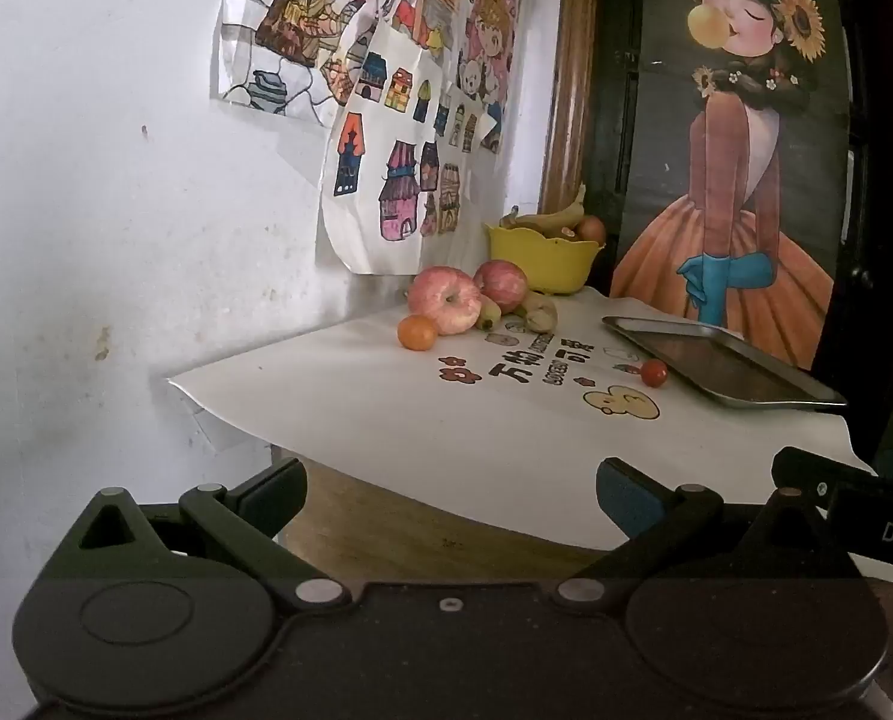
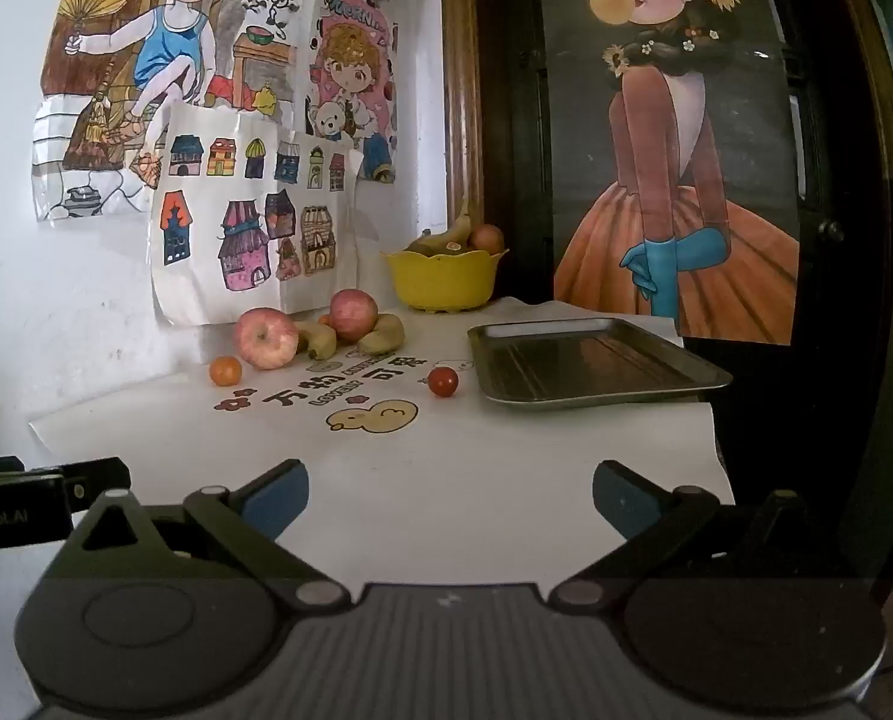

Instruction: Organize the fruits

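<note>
Both grippers wide open, holding nothing, hovering at the near edge of the tabletop [image 2: 506, 480]. Left gripper [image 1: 452, 495], right gripper [image 2: 451, 495].

Loose fruit sits at the back left by the wall: two apples [image 2: 265, 337] [image 2: 354, 314], a small orange [image 2: 225, 371], some bruised bananas [image 2: 380, 335] between and beside the apples, all touching or just beside each other. One small red tomato [image 2: 443, 381] lies alone, just left of the empty metal tray [image 2: 596, 360]. Yellow bowl [image 2: 443, 279] behind the tray already has a banana and other fruit in it.

Key relation: the tomato is almost straight ahead of the right gripper, well apart, and round, so no axis to line up. The right gripper looks the nearer one. The fruit pile lies ahead-left of it, better placed for the left gripper. Nothing sorted onto the tray yet.
</note>
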Demonstrator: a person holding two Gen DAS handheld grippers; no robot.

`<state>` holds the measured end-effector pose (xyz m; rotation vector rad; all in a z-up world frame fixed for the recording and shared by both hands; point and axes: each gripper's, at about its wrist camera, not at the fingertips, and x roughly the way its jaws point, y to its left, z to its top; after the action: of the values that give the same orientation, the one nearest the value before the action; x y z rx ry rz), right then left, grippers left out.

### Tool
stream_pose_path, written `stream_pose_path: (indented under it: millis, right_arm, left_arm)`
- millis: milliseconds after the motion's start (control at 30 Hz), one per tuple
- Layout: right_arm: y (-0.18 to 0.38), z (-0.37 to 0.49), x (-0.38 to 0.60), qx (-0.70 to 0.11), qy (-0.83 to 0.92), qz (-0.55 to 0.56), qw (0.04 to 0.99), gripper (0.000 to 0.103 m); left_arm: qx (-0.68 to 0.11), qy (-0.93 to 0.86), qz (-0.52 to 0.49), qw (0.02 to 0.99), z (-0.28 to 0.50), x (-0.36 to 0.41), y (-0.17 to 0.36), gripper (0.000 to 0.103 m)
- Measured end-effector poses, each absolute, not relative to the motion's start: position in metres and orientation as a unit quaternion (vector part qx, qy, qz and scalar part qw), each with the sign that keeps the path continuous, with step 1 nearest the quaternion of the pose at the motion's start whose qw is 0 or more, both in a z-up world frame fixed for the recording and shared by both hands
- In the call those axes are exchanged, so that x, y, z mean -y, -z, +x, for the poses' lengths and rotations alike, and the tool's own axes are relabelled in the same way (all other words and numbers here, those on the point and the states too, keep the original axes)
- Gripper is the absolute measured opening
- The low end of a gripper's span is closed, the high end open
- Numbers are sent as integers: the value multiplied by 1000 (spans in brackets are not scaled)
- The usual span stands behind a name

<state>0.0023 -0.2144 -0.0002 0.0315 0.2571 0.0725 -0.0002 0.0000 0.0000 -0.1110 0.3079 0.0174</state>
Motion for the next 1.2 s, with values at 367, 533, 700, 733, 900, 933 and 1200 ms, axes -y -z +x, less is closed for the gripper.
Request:
stream_pose_path:
  millis: [367,533,700,733,900,933,1200]
  right_arm:
    - [0,3,215,-129,-37,16,991,103]
    - [1,4,215,-130,-38,15,991,103]
    - [1,0,211,-130,-40,13,991,103]
    - [1,1,211,-130,-40,13,991,103]
    - [1,4,213,-132,-43,14,990,103]
    - [1,4,212,-132,-43,14,990,103]
    - [0,4,212,-133,-43,14,990,103]
  left_arm:
    - [-155,-10,-53,986,0,1,-1,102]
    - [-155,-10,-54,986,1,-4,-1,102]
    - [-157,-11,-53,986,1,-3,-1,102]
    - [-157,-11,-53,986,1,-3,-2,102]
    - [-156,-11,-53,986,0,-4,-2,102]
    - [-156,-11,-53,986,0,-4,-2,102]
    - [-156,-11,-53,986,3,-6,-3,102]
